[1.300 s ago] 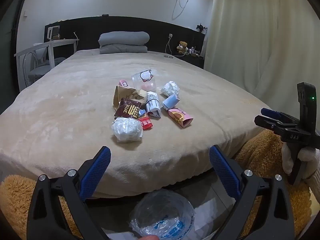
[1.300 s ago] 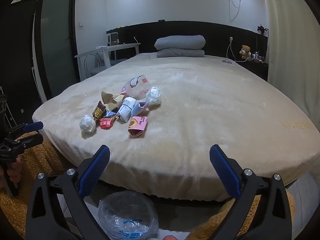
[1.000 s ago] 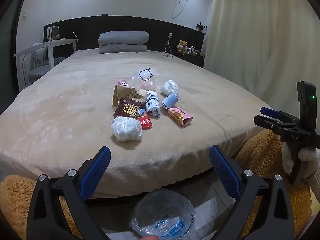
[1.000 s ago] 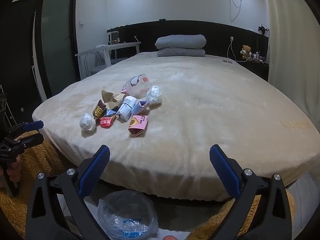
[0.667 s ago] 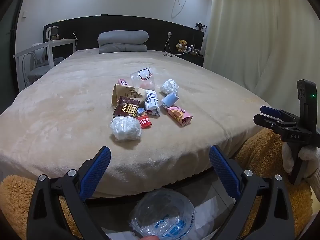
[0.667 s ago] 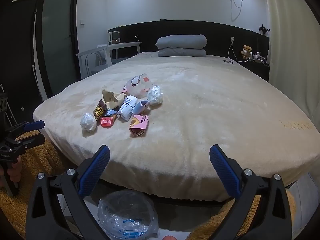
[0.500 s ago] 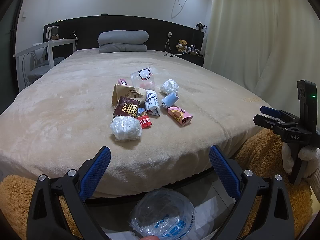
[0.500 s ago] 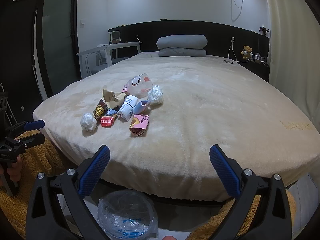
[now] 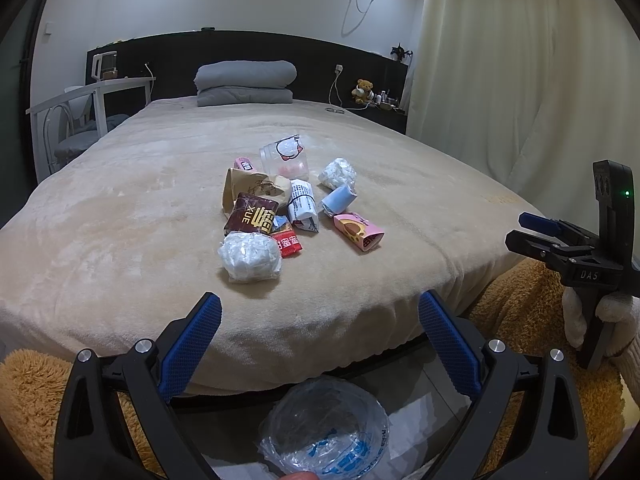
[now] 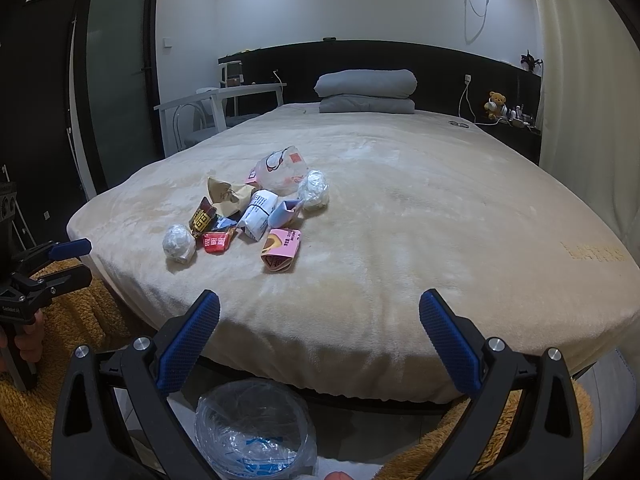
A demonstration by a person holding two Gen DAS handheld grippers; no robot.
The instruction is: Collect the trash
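A pile of trash lies on the beige bed (image 9: 120, 208): a white crumpled ball (image 9: 249, 257), a dark brown wrapper (image 9: 252, 214), a small red packet (image 9: 287, 243), a pink box (image 9: 359, 231), a white printed pack (image 9: 303, 206), a brown paper bag (image 9: 256, 188) and a clear plastic bag (image 9: 285, 156). The pile also shows in the right wrist view (image 10: 256, 212). My left gripper (image 9: 319, 322) is open and empty, short of the bed's near edge. My right gripper (image 10: 319, 322) is open and empty too. A bin lined with clear plastic (image 9: 326, 428) stands on the floor below both grippers (image 10: 256, 428).
A folded grey quilt (image 9: 245, 82) lies at the headboard. A white desk and chair (image 9: 80, 116) stand left of the bed, a curtain (image 9: 520, 80) hangs on the right. An orange shaggy rug (image 9: 520, 320) covers the floor around the bed's foot.
Both grippers have drifted very slightly; the pile sits a touch higher in the left view. Nothing was grasped or moved.
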